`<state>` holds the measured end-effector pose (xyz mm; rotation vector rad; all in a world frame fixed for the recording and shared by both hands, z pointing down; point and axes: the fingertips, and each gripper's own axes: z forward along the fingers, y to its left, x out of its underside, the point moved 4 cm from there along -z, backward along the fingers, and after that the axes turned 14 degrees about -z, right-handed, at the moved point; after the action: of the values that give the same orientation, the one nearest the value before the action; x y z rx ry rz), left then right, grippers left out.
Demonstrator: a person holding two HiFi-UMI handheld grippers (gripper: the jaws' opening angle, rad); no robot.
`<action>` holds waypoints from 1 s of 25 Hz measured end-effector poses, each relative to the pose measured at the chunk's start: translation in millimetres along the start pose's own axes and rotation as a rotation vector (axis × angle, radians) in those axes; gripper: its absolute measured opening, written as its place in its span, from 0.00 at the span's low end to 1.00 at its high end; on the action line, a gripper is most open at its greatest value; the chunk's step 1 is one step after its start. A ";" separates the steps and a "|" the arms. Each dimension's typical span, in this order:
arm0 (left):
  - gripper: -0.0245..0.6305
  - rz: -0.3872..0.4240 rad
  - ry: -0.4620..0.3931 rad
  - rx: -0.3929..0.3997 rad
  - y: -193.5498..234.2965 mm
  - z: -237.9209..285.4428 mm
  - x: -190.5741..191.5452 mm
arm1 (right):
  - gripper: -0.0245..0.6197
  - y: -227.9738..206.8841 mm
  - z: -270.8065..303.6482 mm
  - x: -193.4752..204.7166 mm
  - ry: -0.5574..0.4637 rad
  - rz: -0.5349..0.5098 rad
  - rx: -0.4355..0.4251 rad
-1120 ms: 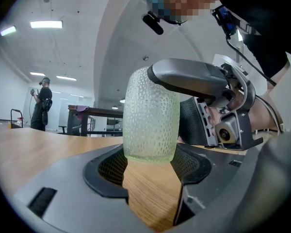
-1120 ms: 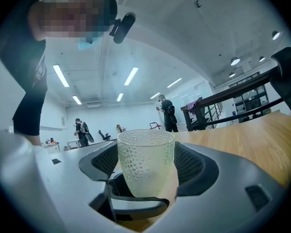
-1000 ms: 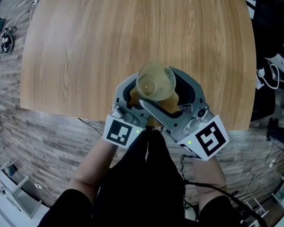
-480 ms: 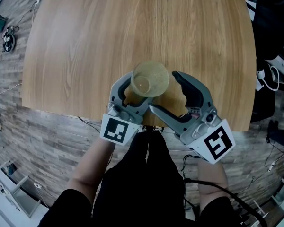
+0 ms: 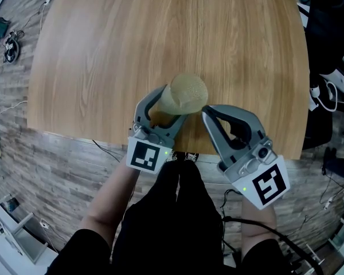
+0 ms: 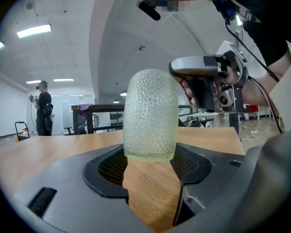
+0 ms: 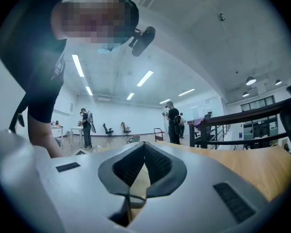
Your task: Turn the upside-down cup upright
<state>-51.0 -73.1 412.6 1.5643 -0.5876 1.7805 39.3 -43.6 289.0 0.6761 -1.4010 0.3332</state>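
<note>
A clear pebbled plastic cup (image 5: 186,91) stands with its closed end up and its open rim down. My left gripper (image 5: 171,105) is shut on it near the rim, close to the table's near edge. In the left gripper view the cup (image 6: 150,115) rises between the two pads (image 6: 109,166), with wood showing below the rim. Whether the rim rests on the table (image 5: 160,33) I cannot tell. My right gripper (image 5: 206,112) is just right of the cup, apart from it, shut with nothing in it. The right gripper view shows its tips (image 7: 144,147) meeting.
The round wooden table's front edge (image 5: 103,139) runs just under both grippers. Cables and small gear lie on the brick-pattern floor (image 5: 11,125) at the left, and dark bags (image 5: 332,39) sit at the right. Several people stand far off in the room.
My right gripper has let go of the cup, drawn back to the right and shut. The cup stays in my left gripper, which has hardly moved.
</note>
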 end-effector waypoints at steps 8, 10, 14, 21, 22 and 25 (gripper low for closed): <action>0.47 0.004 0.035 -0.003 -1.3 0.7 6.7 | 0.06 14.9 12.7 4.5 0.055 -0.046 -0.018; 0.47 0.010 0.039 0.000 -1.7 0.4 6.8 | 0.06 10.3 13.9 12.4 0.089 -0.030 0.009; 0.47 0.006 0.066 -0.009 -2.8 0.9 10.8 | 0.06 8.6 10.2 11.3 0.053 0.010 0.022; 0.47 0.015 0.069 -0.011 -1.7 1.7 9.9 | 0.06 31.1 19.6 17.7 0.141 -0.168 -0.040; 0.47 0.019 0.066 -0.008 -2.4 1.3 8.9 | 0.06 29.0 19.2 20.8 0.158 -0.163 -0.024; 0.47 0.033 0.046 0.001 -3.9 0.2 5.3 | 0.06 18.0 16.4 26.2 0.172 -0.115 0.026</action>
<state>-48.1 -69.6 417.4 1.5178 -0.5938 1.8369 20.0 -44.3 319.2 0.7292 -1.1915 0.3121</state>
